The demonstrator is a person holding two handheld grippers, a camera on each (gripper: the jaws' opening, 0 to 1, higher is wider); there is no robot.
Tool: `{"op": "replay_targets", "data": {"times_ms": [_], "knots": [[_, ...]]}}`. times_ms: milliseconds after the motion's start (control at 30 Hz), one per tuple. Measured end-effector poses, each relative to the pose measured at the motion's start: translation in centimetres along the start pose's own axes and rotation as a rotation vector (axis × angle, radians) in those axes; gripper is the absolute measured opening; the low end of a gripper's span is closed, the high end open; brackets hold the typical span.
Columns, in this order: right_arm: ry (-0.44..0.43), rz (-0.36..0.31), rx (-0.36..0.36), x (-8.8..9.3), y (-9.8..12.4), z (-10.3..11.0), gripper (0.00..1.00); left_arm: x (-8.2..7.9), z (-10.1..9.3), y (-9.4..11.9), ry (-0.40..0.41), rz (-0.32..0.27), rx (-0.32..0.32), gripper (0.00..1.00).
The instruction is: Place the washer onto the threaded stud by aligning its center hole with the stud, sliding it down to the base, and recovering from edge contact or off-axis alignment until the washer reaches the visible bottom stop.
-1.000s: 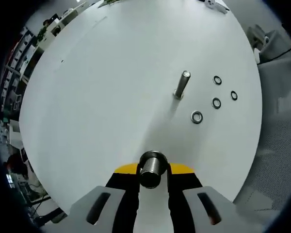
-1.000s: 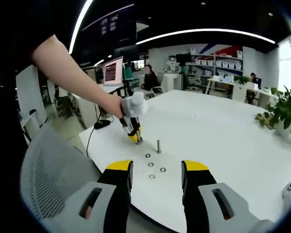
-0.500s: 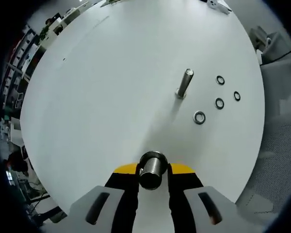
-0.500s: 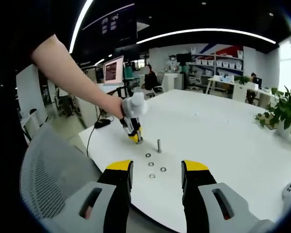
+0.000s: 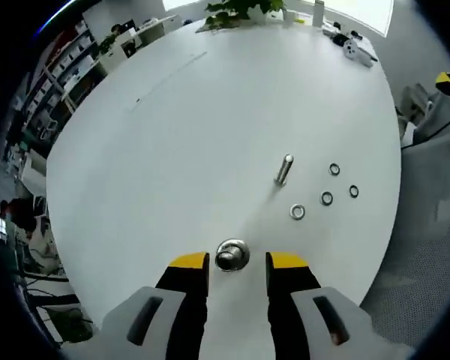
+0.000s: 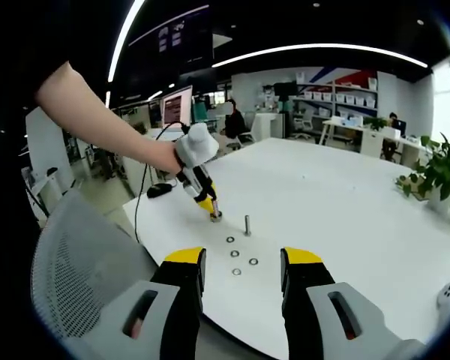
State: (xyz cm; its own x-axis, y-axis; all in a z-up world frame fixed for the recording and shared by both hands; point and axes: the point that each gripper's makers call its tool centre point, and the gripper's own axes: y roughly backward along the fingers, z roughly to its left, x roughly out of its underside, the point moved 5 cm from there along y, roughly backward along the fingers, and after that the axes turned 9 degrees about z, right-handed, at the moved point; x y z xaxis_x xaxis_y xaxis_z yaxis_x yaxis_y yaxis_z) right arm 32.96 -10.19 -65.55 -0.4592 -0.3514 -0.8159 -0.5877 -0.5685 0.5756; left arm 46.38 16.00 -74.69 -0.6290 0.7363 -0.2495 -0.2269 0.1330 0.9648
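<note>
Washer (image 5: 297, 212) not yet picked up: lying flat on the white table (image 5: 172, 135), nearest of four loose ones, just short of the stud (image 5: 284, 170) and clear of it.

Closest in, in the left gripper view: left gripper (image 5: 238, 260) let go, yellow tips spread, with a short round metal piece (image 5: 231, 255) standing on the table between them. Looks free of both tips, though contact on either side is hard to rule out. Beyond it the nearest washer, then three smaller washers (image 5: 326, 198) fanned out to the right, then the stud, upright and bare all the way down. Far off, a plant (image 5: 240, 9) at the table's far edge.

Over in the right gripper view: right gripper (image 6: 243, 255) also spread wide, holding nothing, hovering at the table's near edge above the washers. Past them the stud, then the left gripper tilted down at the metal piece, a bare forearm (image 6: 97, 120) behind it.

Judging by this, still at the approach step, nothing threaded. Next: bring one gripper down over a washer, pinch it by the rim, lift, carry it over the stud's top, level it, centre the hole, then lower it to the base. Thin, flat ring, so likely fiddly to grab off the table.
</note>
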Motion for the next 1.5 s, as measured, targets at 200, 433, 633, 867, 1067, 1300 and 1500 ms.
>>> {"op": "replay_targets", "data": {"times_ms": [200,433,633,867,1067,1300,1500], "knots": [[0.002,0.006,-0.001,0.1,0.0,0.0,0.42,1.6,-1.7,1.2,0.023,-0.054,-0.004,0.3],[0.006,0.021,-0.001,0.3,-0.2,0.1,0.42,2.6,-3.0,2.4,0.1,-0.147,0.005,0.32],[0.007,0.024,-0.001,0.3,-0.2,0.1,0.42,2.9,-4.5,4.0,0.143,-0.252,0.006,0.33],[0.004,0.029,0.009,0.4,-0.2,0.0,0.42,3.2,-6.9,6.6,0.212,-0.395,0.014,0.33],[0.001,0.03,0.013,0.4,-0.1,0.0,0.42,4.1,-8.6,7.7,0.29,-0.444,0.054,0.33],[0.024,0.057,-0.008,0.6,-0.6,0.4,0.42,4.5,-10.2,8.9,0.327,-0.514,0.109,0.36],[0.049,0.063,-0.006,0.6,-0.6,0.5,0.42,4.2,-10.5,10.3,0.34,-0.587,0.098,0.35]]}}
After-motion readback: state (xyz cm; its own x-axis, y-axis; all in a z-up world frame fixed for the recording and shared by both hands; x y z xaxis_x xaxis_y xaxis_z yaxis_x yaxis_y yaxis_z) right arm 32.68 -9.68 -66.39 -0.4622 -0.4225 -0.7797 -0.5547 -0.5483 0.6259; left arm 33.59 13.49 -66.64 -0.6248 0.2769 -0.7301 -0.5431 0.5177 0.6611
